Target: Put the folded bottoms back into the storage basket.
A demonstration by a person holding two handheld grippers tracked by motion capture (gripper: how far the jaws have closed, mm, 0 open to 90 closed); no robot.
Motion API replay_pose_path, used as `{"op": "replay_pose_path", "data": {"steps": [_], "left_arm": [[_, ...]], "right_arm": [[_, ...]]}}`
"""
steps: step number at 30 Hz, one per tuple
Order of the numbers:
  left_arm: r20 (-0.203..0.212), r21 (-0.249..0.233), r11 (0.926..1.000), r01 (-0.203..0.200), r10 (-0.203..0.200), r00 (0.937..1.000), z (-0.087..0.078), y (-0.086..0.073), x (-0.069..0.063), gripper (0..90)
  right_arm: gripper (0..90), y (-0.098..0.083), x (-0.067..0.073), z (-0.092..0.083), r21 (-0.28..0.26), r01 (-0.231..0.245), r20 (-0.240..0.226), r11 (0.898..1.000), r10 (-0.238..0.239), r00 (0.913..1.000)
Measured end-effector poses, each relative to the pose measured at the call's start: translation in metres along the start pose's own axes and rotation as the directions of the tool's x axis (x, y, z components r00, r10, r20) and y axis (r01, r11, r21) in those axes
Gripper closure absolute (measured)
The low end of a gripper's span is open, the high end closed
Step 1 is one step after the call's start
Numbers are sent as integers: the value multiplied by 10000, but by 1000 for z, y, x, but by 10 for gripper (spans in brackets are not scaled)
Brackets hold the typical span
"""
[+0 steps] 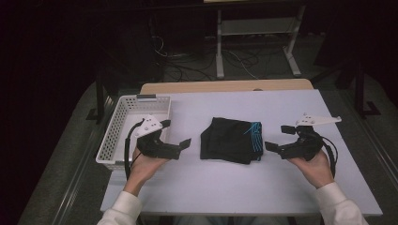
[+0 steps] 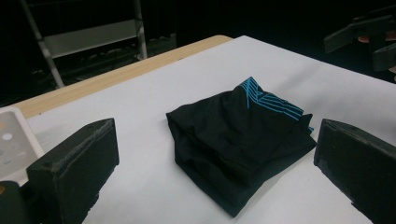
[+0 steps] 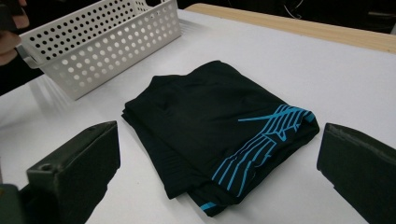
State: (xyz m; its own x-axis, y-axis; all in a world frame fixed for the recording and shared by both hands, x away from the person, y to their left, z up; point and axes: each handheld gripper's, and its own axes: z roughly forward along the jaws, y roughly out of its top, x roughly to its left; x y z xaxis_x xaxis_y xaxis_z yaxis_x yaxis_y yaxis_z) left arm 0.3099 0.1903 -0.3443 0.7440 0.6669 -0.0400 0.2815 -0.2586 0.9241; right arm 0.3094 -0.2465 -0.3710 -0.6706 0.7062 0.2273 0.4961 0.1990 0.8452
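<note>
A folded black garment (image 1: 230,140) with blue stripes along its right side lies flat in the middle of the white table (image 1: 281,187). My left gripper (image 1: 175,136) hovers just left of it, jaws wide open and empty. My right gripper (image 1: 279,138) hovers just right of it, also wide open and empty. In the left gripper view the garment (image 2: 238,140) lies a short way ahead between the jaws. The right gripper view shows the same garment (image 3: 215,126) ahead, its blue stripes toward the right jaw.
A white perforated basket (image 1: 123,125) stands at the table's left edge, beside my left hand, and appears empty; its wall (image 3: 112,44) shows beyond the garment. The table's far wooden edge (image 1: 225,86) borders dark floor with cables and a metal frame.
</note>
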Motion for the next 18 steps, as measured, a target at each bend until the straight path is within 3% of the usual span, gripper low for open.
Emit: {"op": "replay_pose_path", "data": {"steps": [18], "left_arm": [[64,181,9998,-50,49,10000,18,24,13,0]], "right_arm": [[0,6,-6,14,263,-221,184,9994,217,9996]]}}
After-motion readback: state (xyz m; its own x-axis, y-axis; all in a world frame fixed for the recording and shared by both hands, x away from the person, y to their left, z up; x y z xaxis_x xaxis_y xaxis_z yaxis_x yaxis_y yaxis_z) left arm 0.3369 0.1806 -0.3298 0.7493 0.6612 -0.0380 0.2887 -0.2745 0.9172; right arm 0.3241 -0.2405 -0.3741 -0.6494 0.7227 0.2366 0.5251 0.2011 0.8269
